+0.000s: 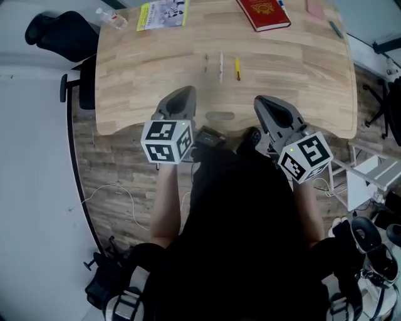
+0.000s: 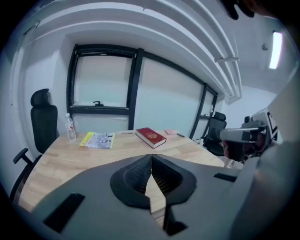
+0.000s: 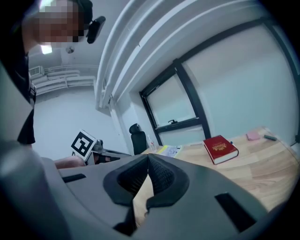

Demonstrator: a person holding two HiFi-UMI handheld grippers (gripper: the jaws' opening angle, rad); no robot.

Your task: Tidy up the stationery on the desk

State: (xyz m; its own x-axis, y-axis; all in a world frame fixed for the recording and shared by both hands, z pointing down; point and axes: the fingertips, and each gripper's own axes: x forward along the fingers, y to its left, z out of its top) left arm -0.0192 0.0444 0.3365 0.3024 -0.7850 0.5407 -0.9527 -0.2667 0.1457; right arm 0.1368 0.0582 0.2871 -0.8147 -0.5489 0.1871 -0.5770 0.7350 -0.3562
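Three pens lie side by side mid-desk: a small dark one (image 1: pixel 206 61), a white one (image 1: pixel 220 66) and a yellow one (image 1: pixel 237 68). At the far edge of the wooden desk (image 1: pixel 138 75) are a red book (image 1: pixel 263 14) (image 2: pixel 151 136) (image 3: pixel 220 149), a yellow-edged booklet (image 1: pixel 163 14) (image 2: pixel 97 139), a pink pad (image 1: pixel 315 8) and a dark pen (image 1: pixel 336 29). My left gripper (image 1: pixel 187 93) (image 2: pixel 151 157) and right gripper (image 1: pixel 260 100) (image 3: pixel 147 157) hover over the desk's near edge. Both are shut, with their jaws meeting and nothing between them.
A water bottle (image 1: pixel 111 17) (image 2: pixel 71 127) stands at the desk's far left corner. A black office chair (image 1: pixel 59 31) sits left of the desk, and another chair (image 2: pixel 213 133) to the right. A white rack (image 1: pixel 366 178) and cables are on the floor at right.
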